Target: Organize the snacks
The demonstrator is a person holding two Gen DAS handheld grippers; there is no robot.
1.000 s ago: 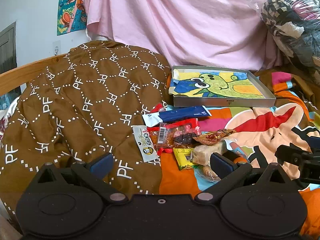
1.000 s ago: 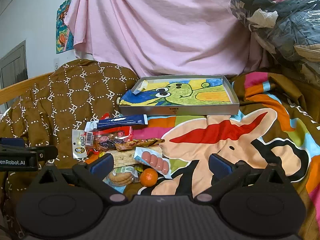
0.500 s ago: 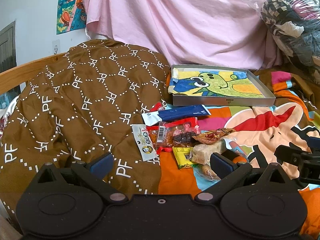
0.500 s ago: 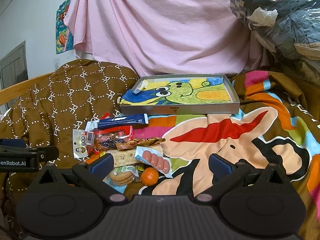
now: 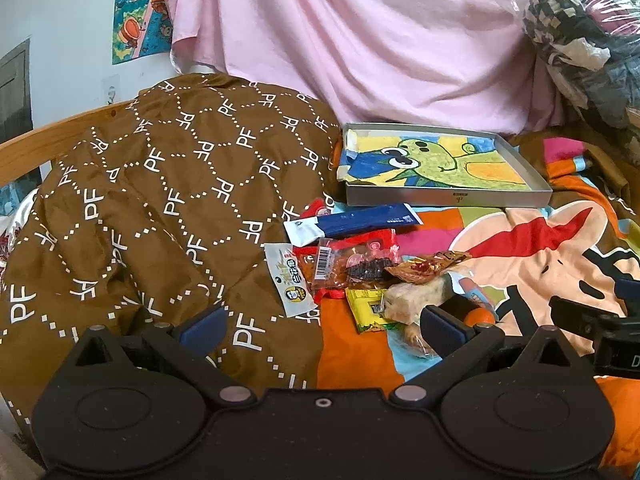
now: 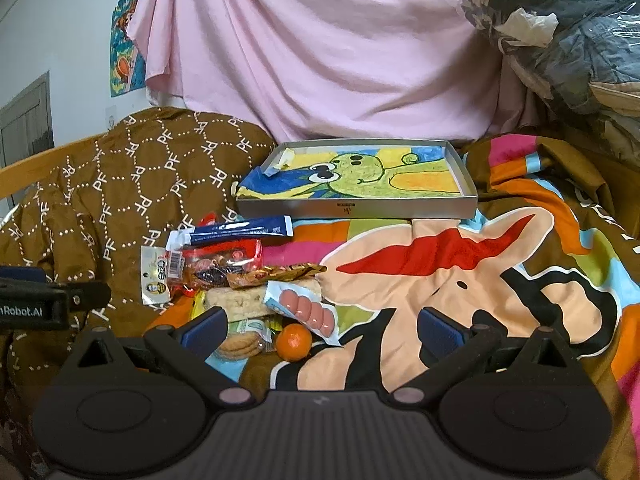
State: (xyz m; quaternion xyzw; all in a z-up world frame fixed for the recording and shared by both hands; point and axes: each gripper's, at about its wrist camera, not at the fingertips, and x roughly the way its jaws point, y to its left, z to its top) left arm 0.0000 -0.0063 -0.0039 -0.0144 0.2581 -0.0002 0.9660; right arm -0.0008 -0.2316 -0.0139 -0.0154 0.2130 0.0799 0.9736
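We see a bed [image 6: 460, 280] under a bright cartoon blanket; a brown quilt [image 5: 160, 208] lies left, a tray [image 6: 360, 208] far, snacks [image 6: 240, 276] nearer.

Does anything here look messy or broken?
Yes. The snacks lie in a jumbled heap on the blanket, packets overlapping at odd angles, while the tray behind them holds none. The picture lining in the tray is curled and torn at its far left corner. Both grippers are open and empty.
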